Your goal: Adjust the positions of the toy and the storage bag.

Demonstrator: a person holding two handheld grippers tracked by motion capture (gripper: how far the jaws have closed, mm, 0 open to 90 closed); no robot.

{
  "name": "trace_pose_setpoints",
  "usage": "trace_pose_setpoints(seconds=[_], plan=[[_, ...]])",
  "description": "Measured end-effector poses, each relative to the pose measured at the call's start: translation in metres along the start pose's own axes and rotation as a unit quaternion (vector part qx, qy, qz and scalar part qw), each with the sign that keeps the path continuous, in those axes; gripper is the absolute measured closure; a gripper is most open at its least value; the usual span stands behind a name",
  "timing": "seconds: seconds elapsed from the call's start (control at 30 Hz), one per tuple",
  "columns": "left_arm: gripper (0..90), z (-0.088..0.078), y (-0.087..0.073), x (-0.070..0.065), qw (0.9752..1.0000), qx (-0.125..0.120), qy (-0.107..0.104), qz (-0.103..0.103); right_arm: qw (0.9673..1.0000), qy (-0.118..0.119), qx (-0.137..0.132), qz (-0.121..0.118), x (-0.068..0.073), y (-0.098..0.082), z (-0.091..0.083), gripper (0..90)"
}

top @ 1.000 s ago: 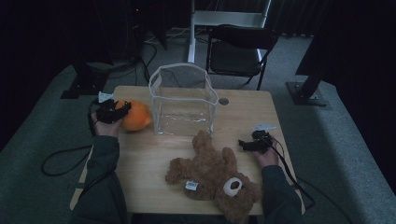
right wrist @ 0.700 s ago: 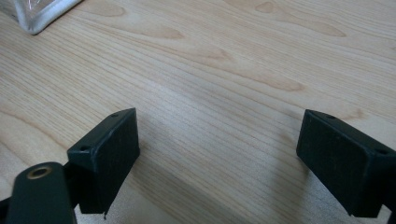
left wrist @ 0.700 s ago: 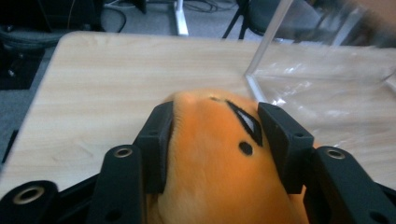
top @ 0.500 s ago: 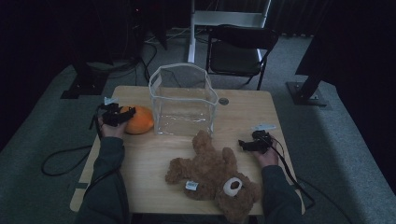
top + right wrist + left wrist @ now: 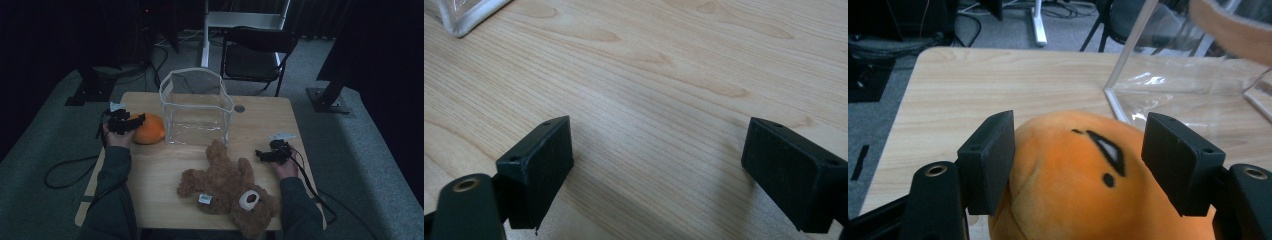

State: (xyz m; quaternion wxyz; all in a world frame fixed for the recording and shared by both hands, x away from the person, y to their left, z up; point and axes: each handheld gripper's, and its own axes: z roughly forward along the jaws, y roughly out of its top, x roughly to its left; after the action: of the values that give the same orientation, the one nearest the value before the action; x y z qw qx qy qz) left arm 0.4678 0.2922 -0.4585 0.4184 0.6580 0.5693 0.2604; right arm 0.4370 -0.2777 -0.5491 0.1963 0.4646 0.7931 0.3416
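The left gripper's point(image 5: 1080, 165) jaws have just been opening and are being held loosely around the orange plush point(image 5: 1083, 185), which is sitting on the table point(image 5: 165, 170) beside the clear bin point(image 5: 196, 107). Probably light and squishy, best pinched mid-body. The right gripper point(image 5: 654, 175) is being rested open; the teddy bear point(image 5: 227, 187) isn't getting in the way.
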Motion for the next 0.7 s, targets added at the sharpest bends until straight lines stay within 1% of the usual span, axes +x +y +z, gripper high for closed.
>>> trace_pose_setpoints(seconds=[0.17,0.2,0.33,0.53,0.7], plan=[[30.4,-0.009,0.004,-0.005,0.9998,-0.006,-0.008,0.016,1.0000,0.000,0.000,0.000,0.000,0.000,0.000,12.3],[30.5,-0.011,0.005,-0.007,0.9998,-0.007,-0.010,0.018,1.0000,0.000,0.000,0.000,0.000,0.000,0.000,12.3],[30.5,-0.015,0.004,-0.016,0.9992,-0.005,-0.021,0.035,1.0000,0.000,0.000,0.000,0.000,0.000,0.000,12.3],[30.5,-0.020,0.002,-0.026,0.9983,-0.008,-0.036,0.044,1.0000,0.000,0.000,0.000,0.000,0.000,0.000,12.3],[30.5,-0.028,-0.001,-0.036,0.9971,-0.014,-0.050,0.056,1.0000,0.000,0.000,0.000,0.000,0.000,0.000,12.3]])
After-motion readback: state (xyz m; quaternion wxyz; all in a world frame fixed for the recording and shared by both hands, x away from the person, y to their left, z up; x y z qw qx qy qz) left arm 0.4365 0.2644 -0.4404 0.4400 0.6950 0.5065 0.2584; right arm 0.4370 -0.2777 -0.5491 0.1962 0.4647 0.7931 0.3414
